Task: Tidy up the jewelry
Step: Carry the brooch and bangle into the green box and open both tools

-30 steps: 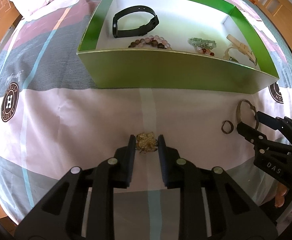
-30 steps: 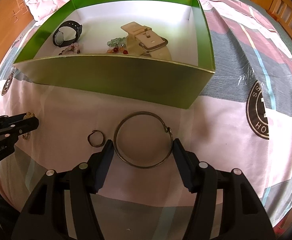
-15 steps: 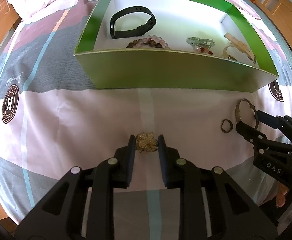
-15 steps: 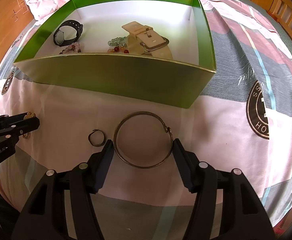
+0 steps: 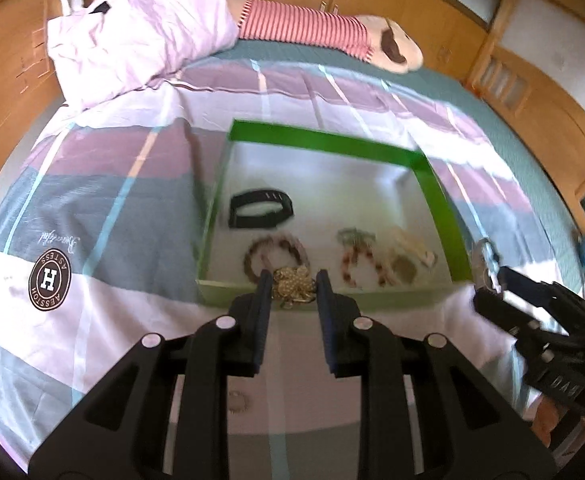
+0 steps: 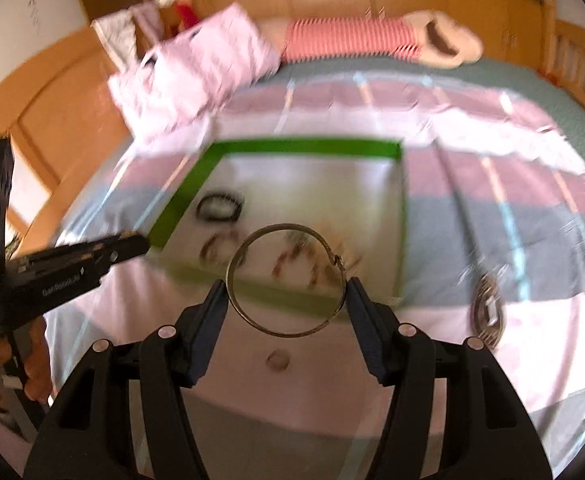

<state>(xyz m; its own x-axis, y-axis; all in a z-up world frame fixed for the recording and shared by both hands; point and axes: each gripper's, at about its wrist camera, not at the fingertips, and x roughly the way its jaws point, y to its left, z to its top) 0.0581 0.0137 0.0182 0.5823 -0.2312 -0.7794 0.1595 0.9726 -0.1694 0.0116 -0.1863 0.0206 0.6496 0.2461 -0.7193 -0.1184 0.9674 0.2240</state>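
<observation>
Both items lifted off the bed since earlier: left gripper (image 5: 293,289) clamps gold brooch (image 5: 293,288), right gripper (image 6: 287,295) clamps metal bangle (image 6: 287,280), each raised at green box (image 5: 328,142) near wall.

The green box's (image 5: 334,142) far half is bare floor — open to a gripper from above. Its near half is crowded: black watch band (image 5: 261,209), bead bracelet (image 5: 276,249), beaded pieces (image 5: 358,252) and beige strap (image 5: 410,248) lie close behind the near wall.
</observation>
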